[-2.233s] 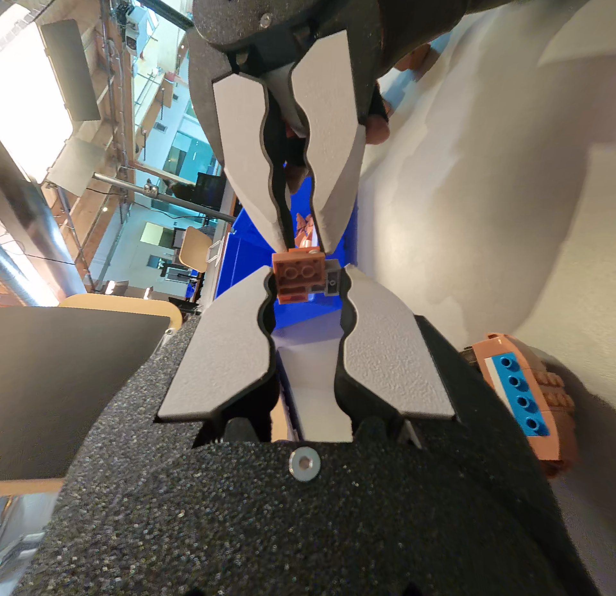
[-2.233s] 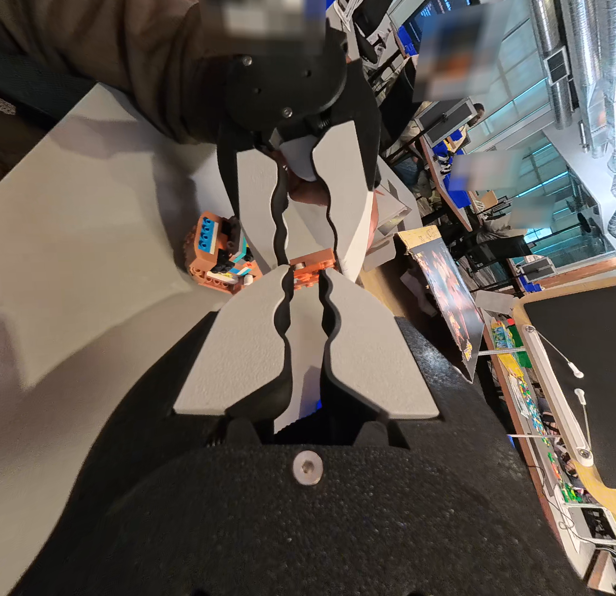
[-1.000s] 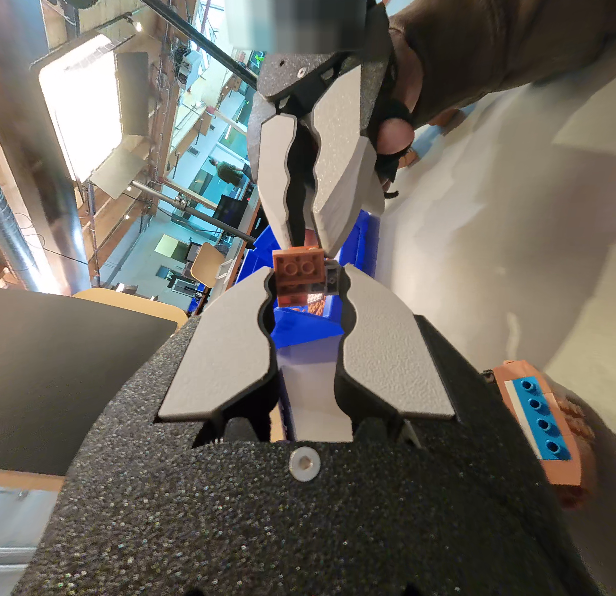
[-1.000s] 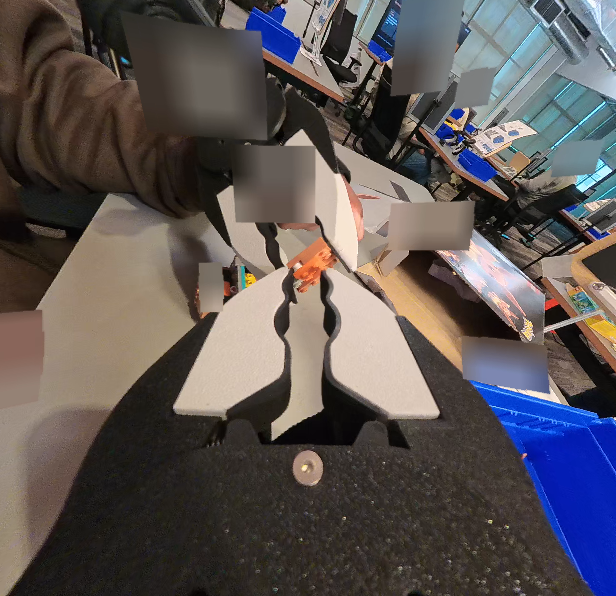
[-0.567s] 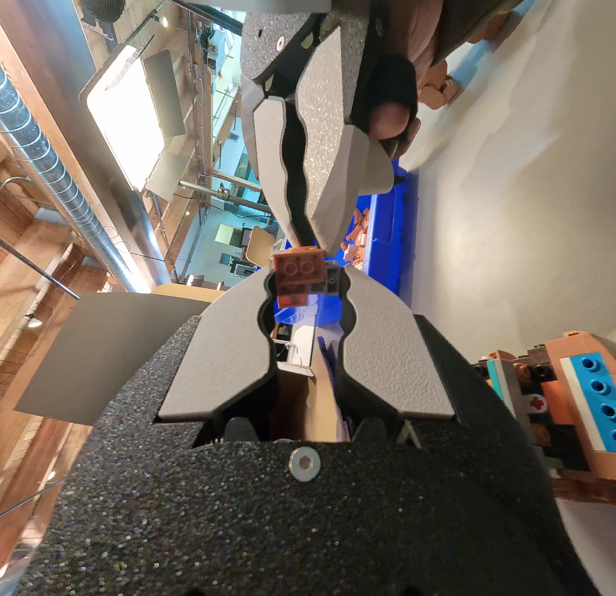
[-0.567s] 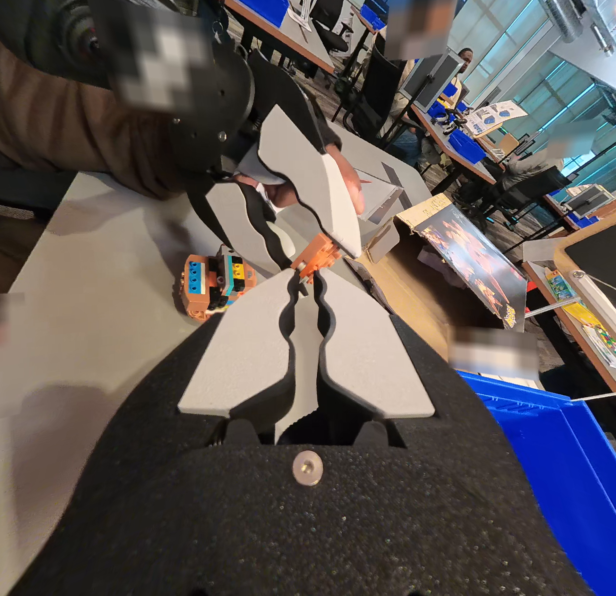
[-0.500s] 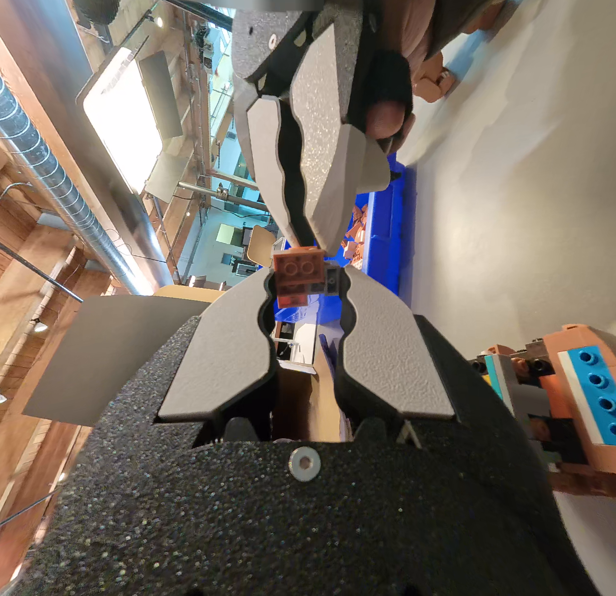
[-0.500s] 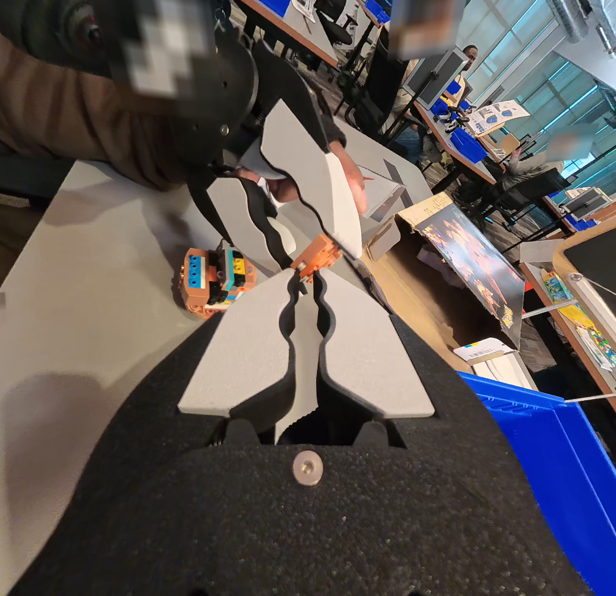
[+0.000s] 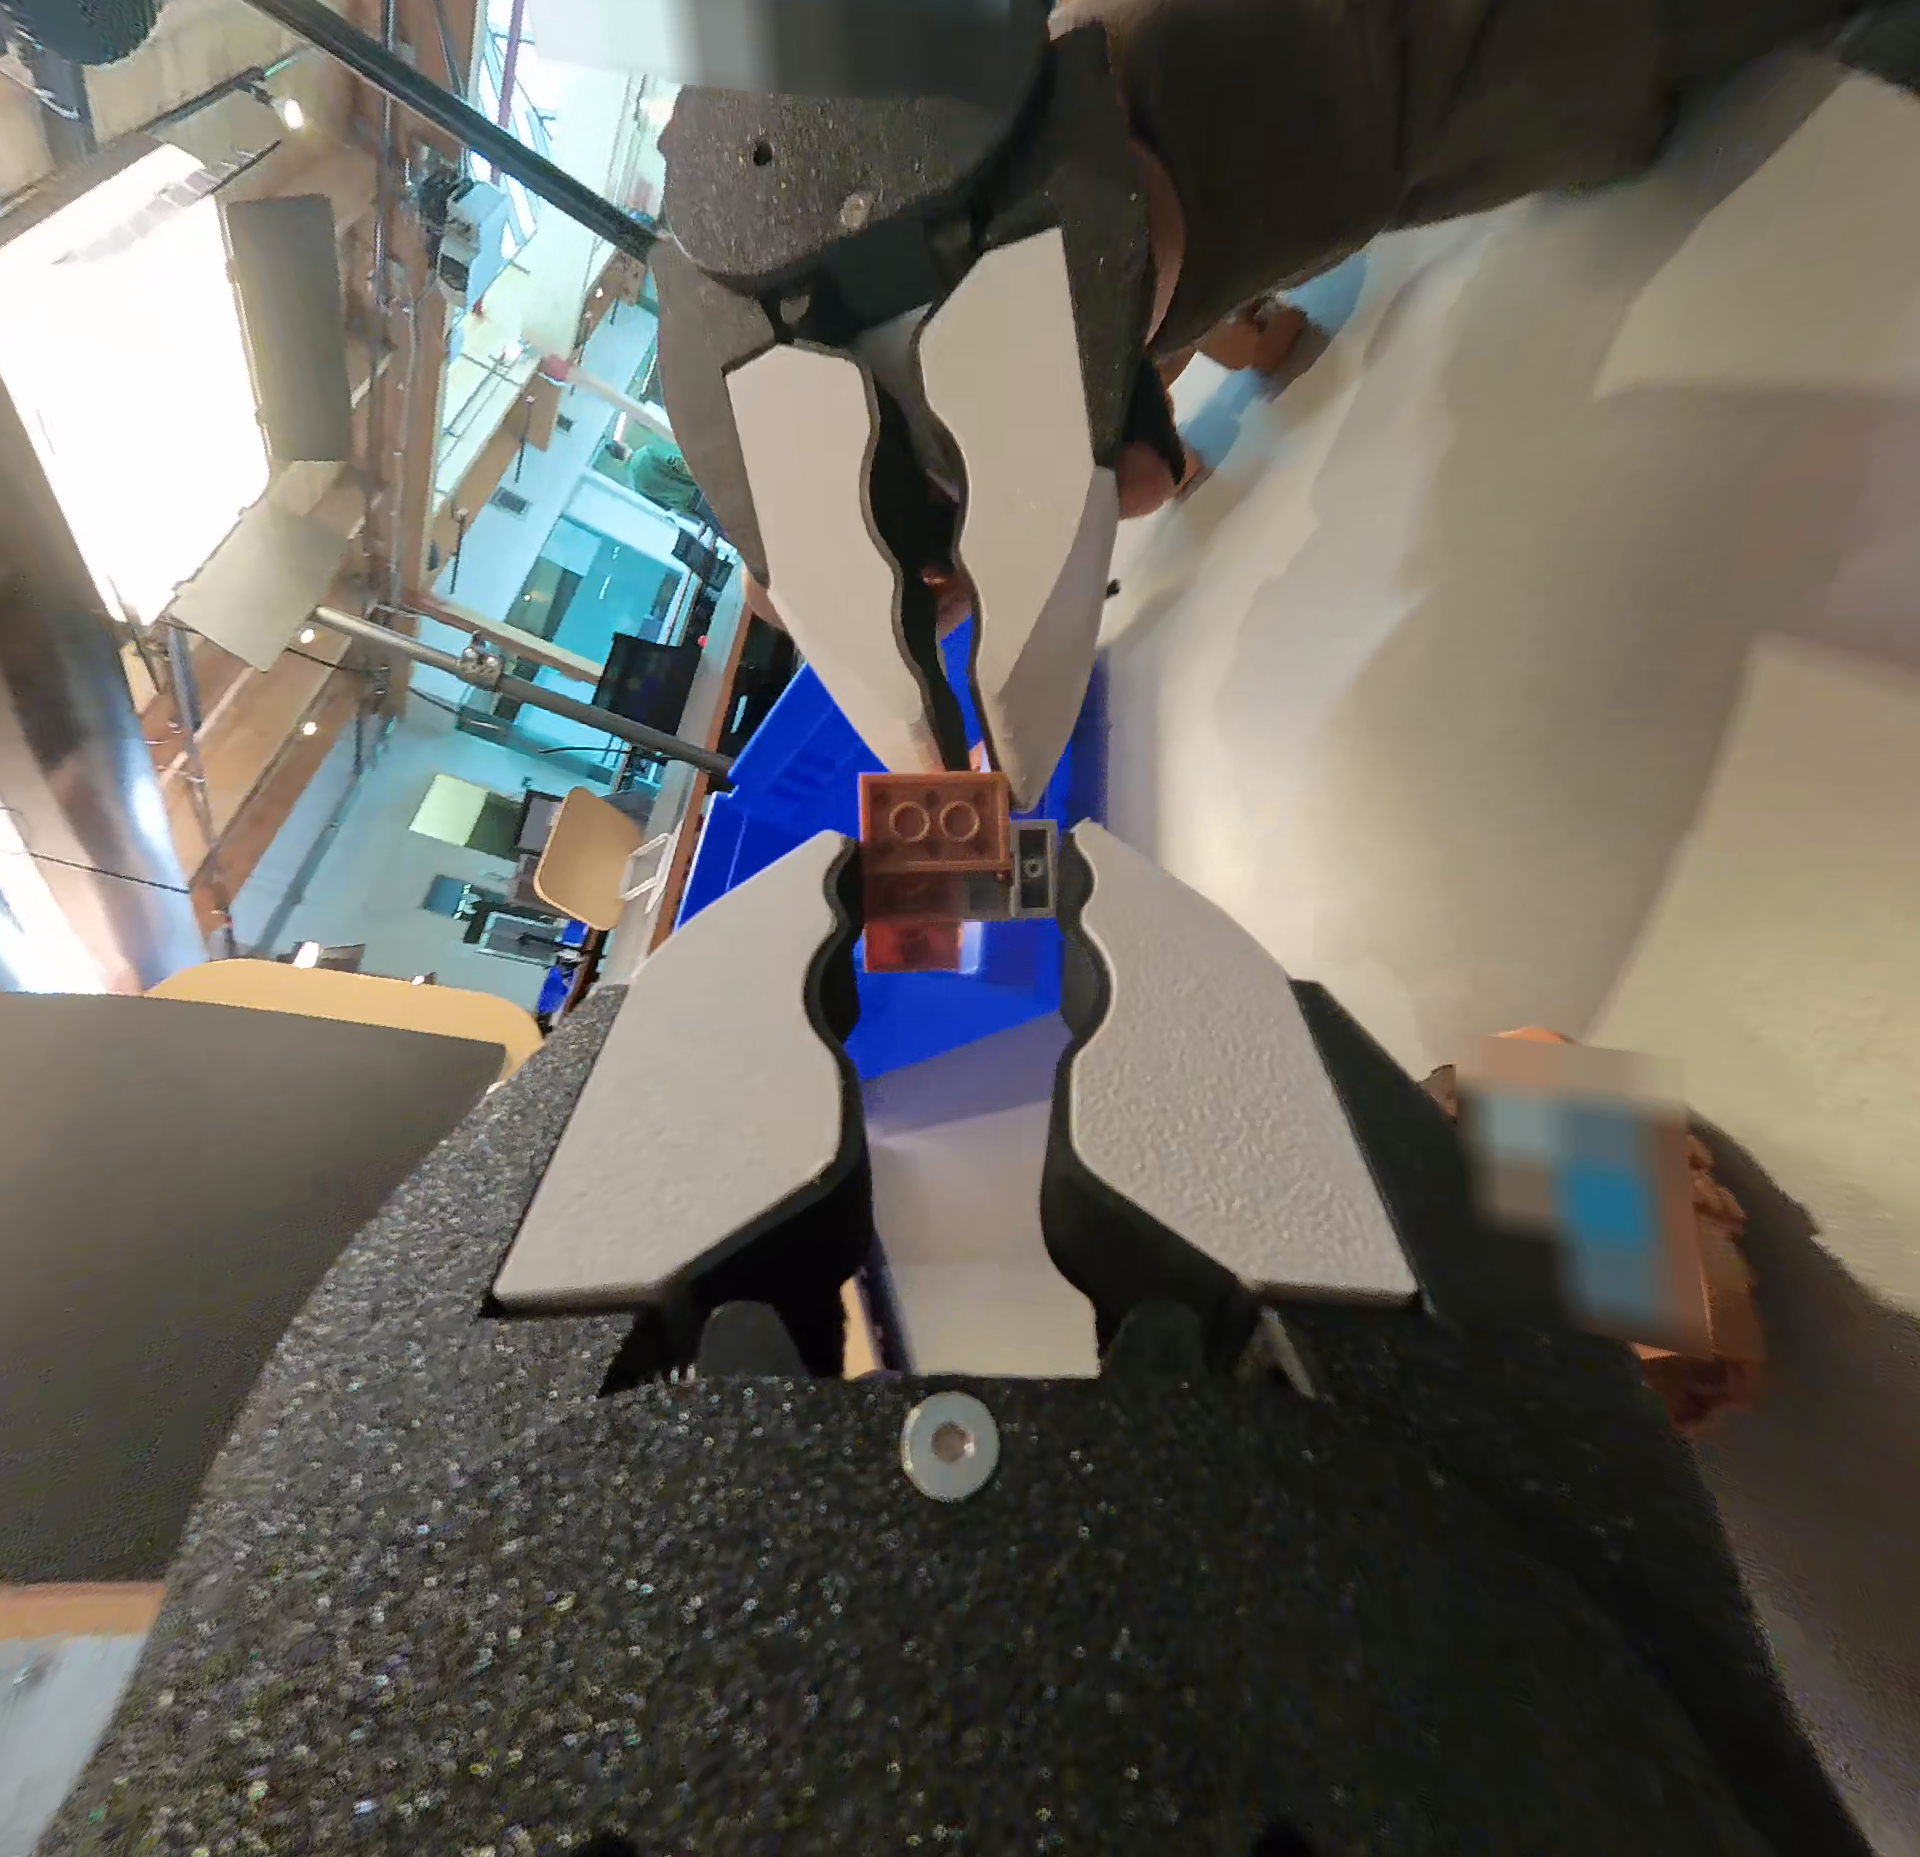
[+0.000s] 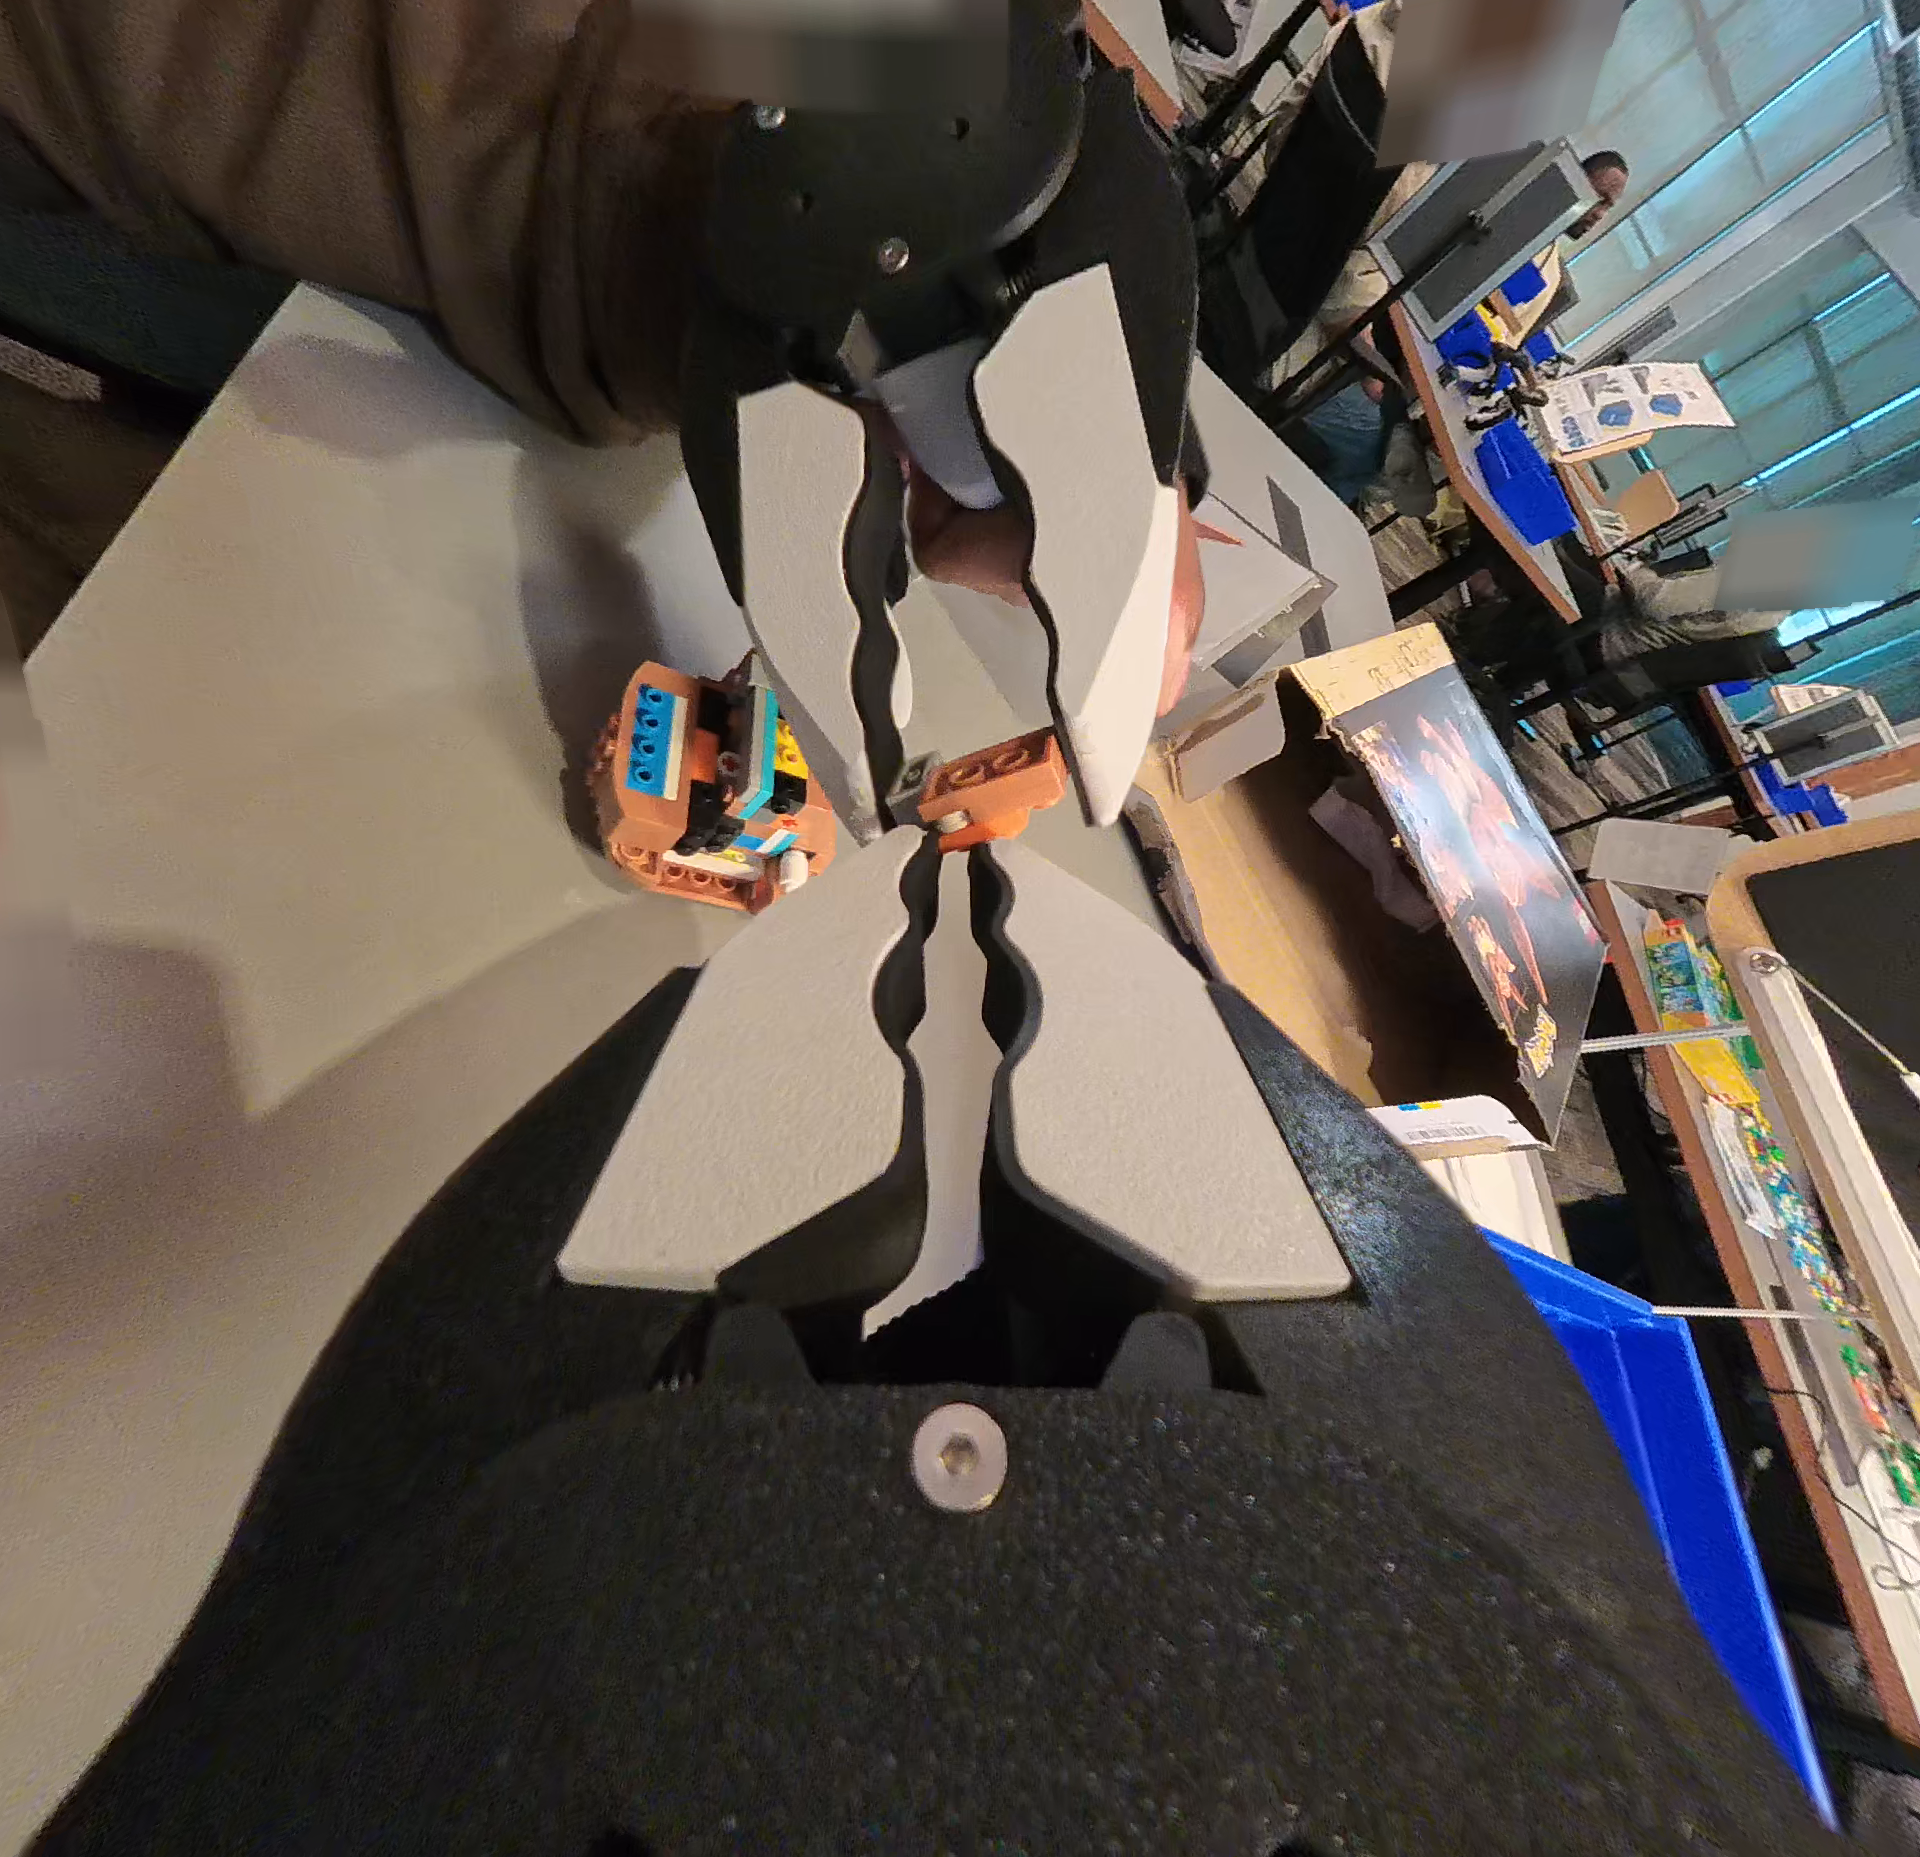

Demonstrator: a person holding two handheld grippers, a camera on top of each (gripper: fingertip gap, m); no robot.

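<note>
Above the tabletop (image 10: 312, 768) both grippers meet: left gripper (image 9: 956, 862) jaws clamp a small brown brick cluster (image 9: 935, 851) — right gripper (image 10: 951, 851), jaws narrowed, pinches its underside; brick model (image 10: 707, 789) at nine o'clock.

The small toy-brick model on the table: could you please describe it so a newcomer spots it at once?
Start from the grey table. The brick model sits near its middle, just left of the two meeting grippers. It is the only multicoloured cluster there: brown, with a blue studded strip, and turquoise and yellow bits.
</note>
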